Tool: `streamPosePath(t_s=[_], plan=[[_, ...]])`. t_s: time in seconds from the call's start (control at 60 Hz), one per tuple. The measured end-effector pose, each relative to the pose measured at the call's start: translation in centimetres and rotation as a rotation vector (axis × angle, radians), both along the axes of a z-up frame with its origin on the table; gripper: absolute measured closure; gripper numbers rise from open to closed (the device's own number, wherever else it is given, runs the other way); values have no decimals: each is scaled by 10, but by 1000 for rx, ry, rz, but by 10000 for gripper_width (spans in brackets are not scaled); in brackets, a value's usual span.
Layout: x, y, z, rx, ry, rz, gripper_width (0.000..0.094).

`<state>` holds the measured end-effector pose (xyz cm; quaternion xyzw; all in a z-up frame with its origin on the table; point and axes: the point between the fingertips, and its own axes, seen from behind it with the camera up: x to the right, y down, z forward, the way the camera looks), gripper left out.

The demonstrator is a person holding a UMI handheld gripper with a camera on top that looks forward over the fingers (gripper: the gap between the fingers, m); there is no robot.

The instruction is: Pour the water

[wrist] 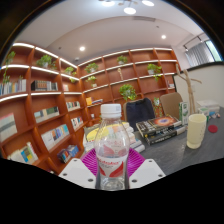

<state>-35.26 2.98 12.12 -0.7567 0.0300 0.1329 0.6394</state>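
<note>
Now, left, bookshelves [40, 110] wall that side; dead ahead, the water bottle [111, 145] stands upright between the fingers, gripper [111, 163] level, both pink pads [92, 160] pressed against its sides. Right, books [158, 127] and a pale cup [196, 130] stand on the table [185, 155], some bare surface between.

bottle [112, 150] between tongs [112, 166] | cup [196, 130] right | bookshelves [60, 100] behind

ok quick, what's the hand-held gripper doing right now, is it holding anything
Hand-held gripper: closed on the water bottle, a pink pad pressing each side, the bottle upright, cap on.
</note>
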Motion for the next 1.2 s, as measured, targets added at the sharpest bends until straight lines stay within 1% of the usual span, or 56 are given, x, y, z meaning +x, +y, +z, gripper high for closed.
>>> streamPosePath(t_s=[0.067,0.183,0.3,0.333,0.417,0.467,0.5,0.65,0.733,0.883,0.95,1.117,1.2], plan=[[21,5,12,-9,152,-17,577],[65,18,46,18,502,-52,579],[127,40,67,84,925,-78,579],[139,37,78,84,1040,-96,579],[179,57,81,115,1245,-127,579],[190,57,84,97,1367,-129,580],[200,64,85,103,1434,-141,580],[223,81,95,103,1756,-113,581],[237,87,93,113,1926,-112,580],[245,91,92,96,2047,-102,581],[244,92,88,72,2061,-93,580],[243,89,76,37,2033,-122,580],[239,86,80,19,1922,-134,579]])
